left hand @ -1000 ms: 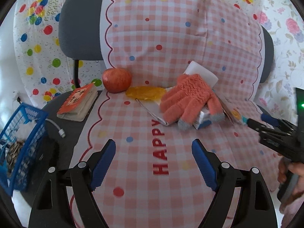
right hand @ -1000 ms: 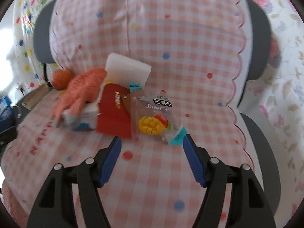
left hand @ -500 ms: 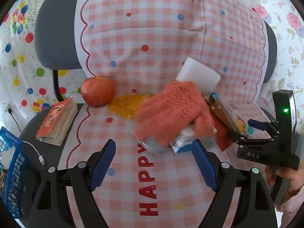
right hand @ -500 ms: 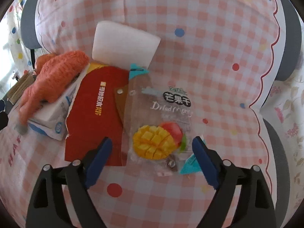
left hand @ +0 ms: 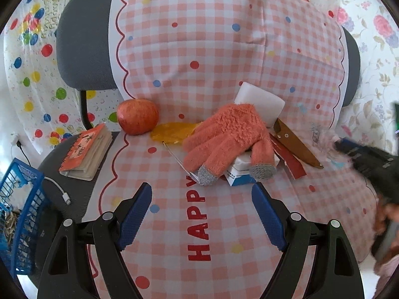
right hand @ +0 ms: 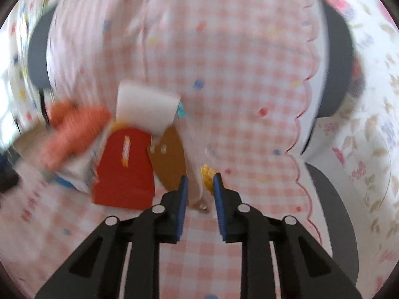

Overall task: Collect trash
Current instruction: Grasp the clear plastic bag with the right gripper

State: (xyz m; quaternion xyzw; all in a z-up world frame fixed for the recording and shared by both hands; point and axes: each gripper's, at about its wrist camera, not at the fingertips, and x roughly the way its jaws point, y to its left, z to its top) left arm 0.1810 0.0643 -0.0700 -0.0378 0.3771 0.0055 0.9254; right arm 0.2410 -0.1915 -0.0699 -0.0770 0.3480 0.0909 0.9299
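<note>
Showing a gingham-covered chair seat strewn with mixed items. Right gripper: jaws have just been closing and now stand narrow, with the clear dried-mango packet pinched between the blue pads; the picture is blurred, but the packet's yellow print shows at the fingertips and the film hangs between them, raised off the cloth. Left gripper: jaws wide apart with nothing between them, hovering over the cloth near the word HAPPY. Ahead of it lie an orange knitted glove draped over a white-and-blue carton, a white foam block behind, a red card and a brown card to the right. An apple sits beside a yellow peel. A notebook, a charging cable and a blue basket lie to the left.
</note>
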